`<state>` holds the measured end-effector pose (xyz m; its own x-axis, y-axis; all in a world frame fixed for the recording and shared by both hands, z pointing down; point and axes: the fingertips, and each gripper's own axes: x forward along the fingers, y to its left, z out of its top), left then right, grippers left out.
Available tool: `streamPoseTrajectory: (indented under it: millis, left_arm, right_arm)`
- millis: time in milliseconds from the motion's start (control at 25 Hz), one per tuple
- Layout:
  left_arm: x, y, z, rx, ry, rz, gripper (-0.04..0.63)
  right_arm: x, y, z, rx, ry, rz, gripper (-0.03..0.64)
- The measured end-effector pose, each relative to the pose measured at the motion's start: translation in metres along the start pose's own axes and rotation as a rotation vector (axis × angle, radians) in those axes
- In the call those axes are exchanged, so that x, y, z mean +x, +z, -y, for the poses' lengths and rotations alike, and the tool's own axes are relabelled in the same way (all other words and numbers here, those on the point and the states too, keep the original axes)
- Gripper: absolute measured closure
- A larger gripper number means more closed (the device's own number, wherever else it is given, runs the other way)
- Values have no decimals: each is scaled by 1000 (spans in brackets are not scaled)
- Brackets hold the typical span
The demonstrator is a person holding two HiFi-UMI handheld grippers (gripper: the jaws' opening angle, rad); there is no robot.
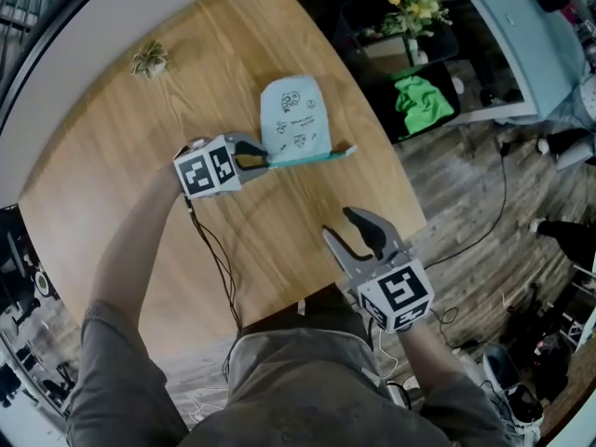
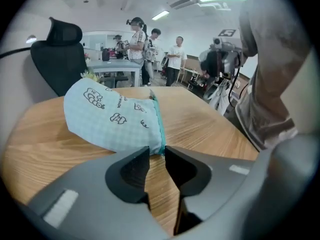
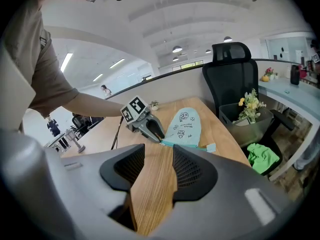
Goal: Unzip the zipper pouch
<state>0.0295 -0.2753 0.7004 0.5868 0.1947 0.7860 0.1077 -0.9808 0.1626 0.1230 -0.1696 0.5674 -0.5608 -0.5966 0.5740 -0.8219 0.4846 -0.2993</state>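
A light blue zipper pouch [image 1: 293, 117] with cartoon prints lies flat on the round wooden table [image 1: 140, 147], its teal zipper edge [image 1: 312, 156] toward me. At the zipper's right end a small tab [image 1: 346, 150] sticks out. My left gripper [image 1: 264, 161] sits low at the pouch's left corner. In the left gripper view its jaws [image 2: 156, 151] stand a narrow gap apart, with the pouch's corner [image 2: 159, 145] right at the tips and wood showing between them. My right gripper [image 1: 340, 223] hovers open near the table's front edge, and only wood shows between its jaws [image 3: 159, 151].
A small dried plant [image 1: 149, 59] lies at the table's far left. Beyond the right edge stand a bin with flowers [image 1: 414, 7], a green cloth [image 1: 424, 101] and a black office chair [image 3: 235, 69]. Several people [image 2: 150, 49] stand far behind.
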Motion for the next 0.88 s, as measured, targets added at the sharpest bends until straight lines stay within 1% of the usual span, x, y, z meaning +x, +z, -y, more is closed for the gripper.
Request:
streamPoseTrajectory:
  millis: [80, 160, 280, 360, 520, 600, 720, 800, 880]
  left_arm:
    - [3, 5, 1, -34, -24, -7, 519]
    - [7, 9, 2, -50, -29, -2, 534]
    - [14, 13, 3, -65, -6, 27, 554]
    - [14, 18, 5, -101, 7, 61, 560]
    - [1, 33, 14, -266, 20, 193, 565]
    - [-12, 45, 22, -346, 28, 276, 565]
    - [-38, 70, 34, -442, 40, 407, 565]
    - [-60, 88, 41, -494, 54, 491, 565]
    - [-83, 105, 48, -536, 74, 569, 565]
  right_arm:
    - [0, -2, 1, 3, 0, -3, 436]
    - [1, -4, 0, 10, -2, -9, 436]
    - [1, -6, 0, 5, -3, -4, 436]
    - [-1, -7, 1, 3, -9, -6, 435]
    - [-8, -1, 0, -4, -19, 9, 436]
    - [-14, 3, -2, -13, -25, 22, 436]
    - [-26, 13, -4, -24, -34, 47, 436]
    - [-35, 24, -7, 11, -20, 76, 436]
    - [-46, 37, -12, 84, 15, 115, 436]
